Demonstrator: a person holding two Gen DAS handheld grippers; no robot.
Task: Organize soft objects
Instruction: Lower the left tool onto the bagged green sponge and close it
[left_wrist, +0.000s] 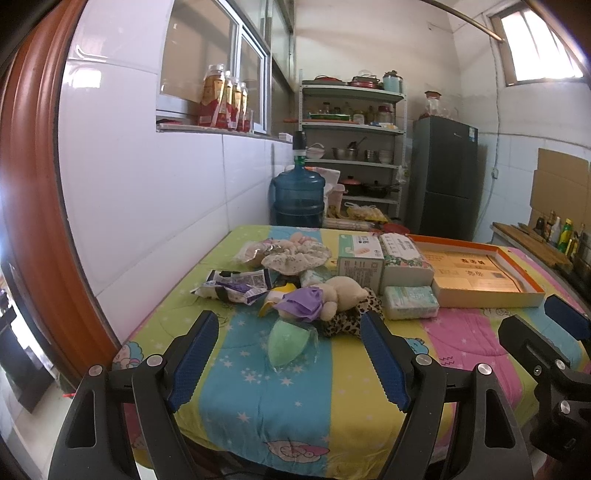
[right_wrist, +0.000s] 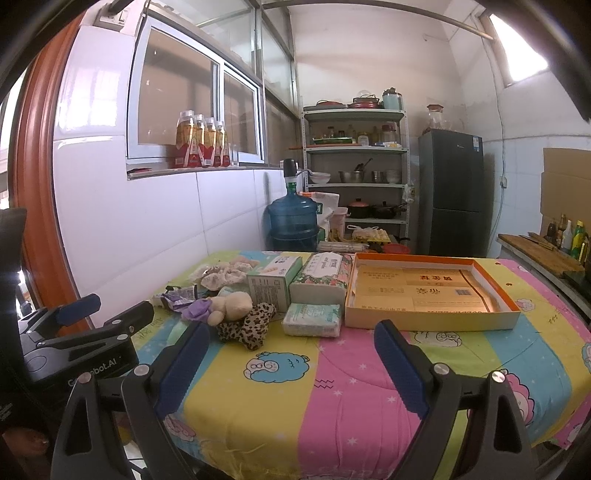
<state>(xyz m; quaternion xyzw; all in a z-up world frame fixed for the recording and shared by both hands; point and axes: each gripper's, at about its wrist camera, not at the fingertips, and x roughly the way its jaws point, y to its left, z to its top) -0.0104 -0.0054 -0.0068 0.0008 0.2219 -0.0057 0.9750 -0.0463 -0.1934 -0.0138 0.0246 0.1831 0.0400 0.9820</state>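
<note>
A pile of soft things lies on the striped quilt (left_wrist: 258, 398): a beige plush toy (left_wrist: 345, 291) with purple cloth (left_wrist: 301, 301), a leopard-print piece (left_wrist: 349, 321), a green sponge in clear wrap (left_wrist: 286, 345), a tissue pack (left_wrist: 410, 302) and floral cloths (left_wrist: 295, 258). An open orange-rimmed box (left_wrist: 480, 273) stands to the right. My left gripper (left_wrist: 291, 354) is open and empty, just short of the green sponge. My right gripper (right_wrist: 291, 362) is open and empty above the quilt (right_wrist: 332, 398), short of the tissue pack (right_wrist: 312, 319) and the box (right_wrist: 428, 291). The plush toy (right_wrist: 231, 304) lies to its left.
Two cartons (right_wrist: 295, 284) stand behind the pile. A white tiled wall (left_wrist: 155, 206) runs along the table's left side. A blue water jug (left_wrist: 297, 197), a metal shelf (left_wrist: 354, 147) and a dark fridge (left_wrist: 443, 184) stand behind the table. A counter with bottles (right_wrist: 565, 236) is at far right.
</note>
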